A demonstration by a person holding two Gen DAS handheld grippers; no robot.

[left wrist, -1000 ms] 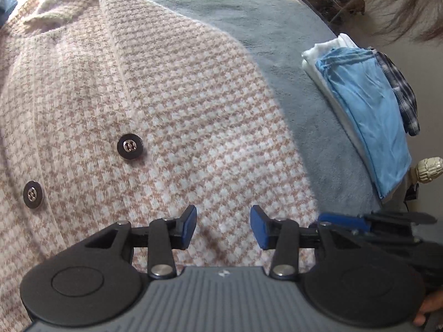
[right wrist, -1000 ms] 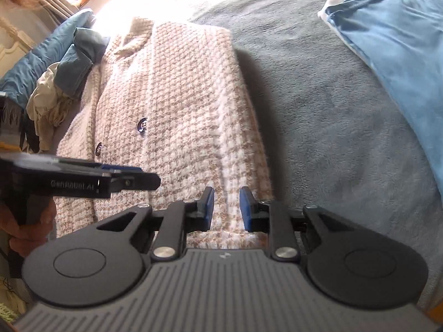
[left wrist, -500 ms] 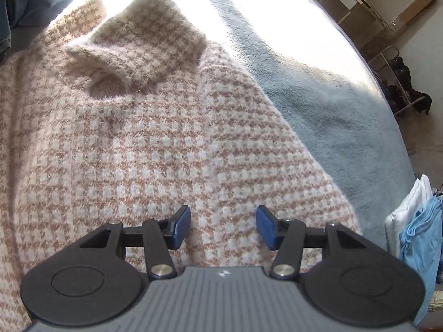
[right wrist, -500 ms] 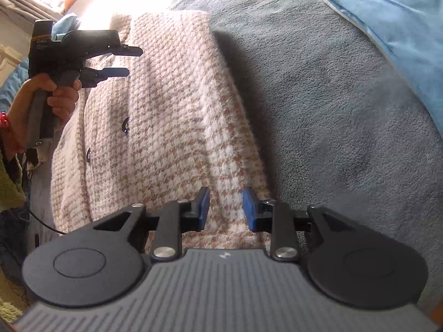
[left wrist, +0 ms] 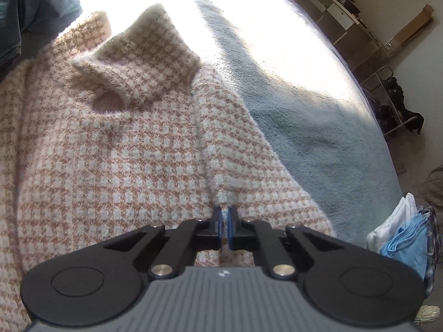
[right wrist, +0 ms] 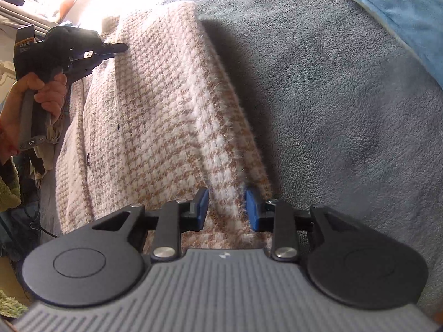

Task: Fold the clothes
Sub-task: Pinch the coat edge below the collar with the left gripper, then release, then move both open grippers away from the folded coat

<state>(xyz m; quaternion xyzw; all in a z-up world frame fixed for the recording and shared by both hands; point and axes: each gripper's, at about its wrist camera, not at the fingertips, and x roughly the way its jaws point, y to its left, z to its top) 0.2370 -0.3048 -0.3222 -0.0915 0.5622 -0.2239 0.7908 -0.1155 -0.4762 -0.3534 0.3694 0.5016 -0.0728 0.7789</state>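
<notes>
On the grey-blue blanket [left wrist: 318, 144] lies the houndstooth cardigan [left wrist: 124, 152], face up, its folded side edge running along the right and its collar [left wrist: 138, 55] at the far end in the sun. The left gripper [left wrist: 224, 222] is clenched, its blue pads pinching a ridge of knit at the shoulder seam just near the collar; its jaws have just snapped closed on that cloth. The right gripper [right wrist: 227, 207] sits at the near hem corner, pads parted and straddling the folded edge, not yet squeezing; its jaws have just been opening a little. A stack of folded clothes [left wrist: 401, 229] waits at the far right. By my judgement the step in hand is securing both ends of one side; next, the right gripper must close on the hem so both can lift together.
</notes>
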